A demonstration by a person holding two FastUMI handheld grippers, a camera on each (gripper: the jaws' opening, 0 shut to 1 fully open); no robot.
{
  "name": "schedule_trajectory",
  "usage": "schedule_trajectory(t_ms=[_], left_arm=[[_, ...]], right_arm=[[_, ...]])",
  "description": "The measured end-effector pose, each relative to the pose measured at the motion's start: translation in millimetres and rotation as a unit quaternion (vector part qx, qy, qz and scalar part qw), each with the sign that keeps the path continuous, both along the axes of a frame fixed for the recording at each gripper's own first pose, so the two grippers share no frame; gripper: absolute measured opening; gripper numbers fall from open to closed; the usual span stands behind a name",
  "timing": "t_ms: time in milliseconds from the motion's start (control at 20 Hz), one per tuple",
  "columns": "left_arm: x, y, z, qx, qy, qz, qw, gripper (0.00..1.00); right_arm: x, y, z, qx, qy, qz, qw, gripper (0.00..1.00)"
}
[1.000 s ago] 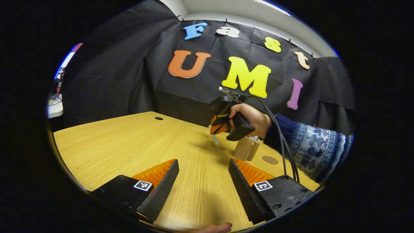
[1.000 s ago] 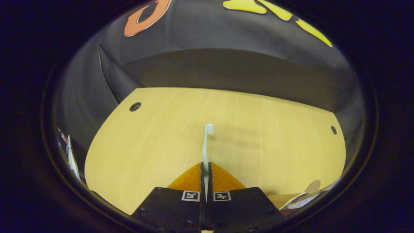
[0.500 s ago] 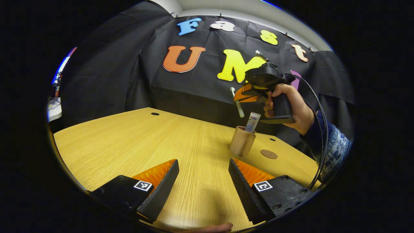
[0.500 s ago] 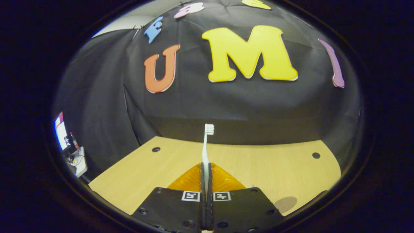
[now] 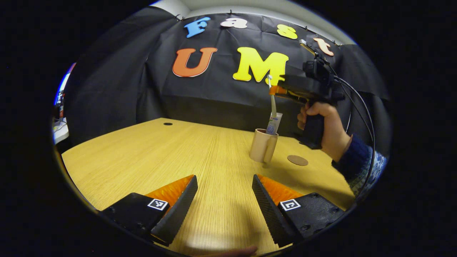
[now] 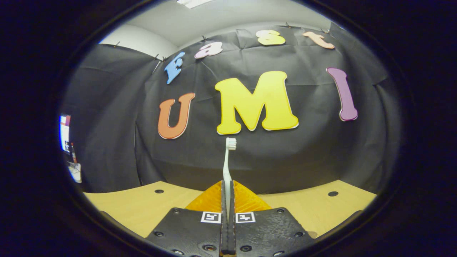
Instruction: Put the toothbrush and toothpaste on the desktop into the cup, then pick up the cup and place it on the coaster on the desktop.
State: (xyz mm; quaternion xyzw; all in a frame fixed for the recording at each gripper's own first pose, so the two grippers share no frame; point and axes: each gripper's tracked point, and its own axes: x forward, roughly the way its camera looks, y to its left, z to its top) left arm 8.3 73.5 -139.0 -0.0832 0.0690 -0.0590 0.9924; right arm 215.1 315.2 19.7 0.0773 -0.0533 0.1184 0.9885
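A tan cup stands on the wooden table with a toothpaste tube sticking out of it. Straight above the cup, my right gripper is held level by a hand. It is shut on a white toothbrush that stands upright, bristles up; its lower end reaches the tube's top. In the right gripper view the toothbrush rises from the shut right gripper. A round brown coaster lies right of the cup. My left gripper hovers low over the near table, open and holding nothing.
The table has small cable holes near its back edge, one also in the right gripper view. Black cloth walls close the booth behind. A white shelf with clutter sits beyond the table's left edge. A sleeve reaches in from the right.
The right gripper has lifted from low over the table, swung to above the cup and levelled out, turning the toothbrush upright. The left gripper has stayed put and open.
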Motion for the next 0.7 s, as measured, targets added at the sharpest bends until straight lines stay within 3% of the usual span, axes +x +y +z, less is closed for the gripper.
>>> schedule_trajectory(t_ms=[200, 350, 500, 550, 600, 700], left_arm=[[-4, -4, 12, 0.015, -0.02, -0.002, 1.0, 0.98], [-5, -6, 14, 0.018, -0.021, -0.003, 1.0, 0.97], [-3, -8, 14, 0.017, -0.018, -0.004, 1.0, 0.98], [-1, -9, 16, 0.018, -0.016, -0.005, 1.0, 0.98], [0, -10, 18, 0.019, -0.017, -0.004, 1.0, 0.97], [6, -12, 31, 0.014, -0.022, -0.005, 1.0, 0.97]], right_arm=[[7, -3, -5, 0.003, -0.017, -0.013, 1.0, 0.0], [0, -1, 2, 0.024, -0.024, 0.005, 0.999, 0.11], [-9, -14, 13, 0.008, -0.041, 0.003, 0.999, 0.7], [-15, -19, 17, 0.007, -0.045, 0.0, 0.999, 0.84], [-20, -23, 22, 0.012, -0.049, 0.003, 0.999, 0.92], [-31, -36, 31, 0.03, -0.05, 0.007, 0.998, 0.94]])
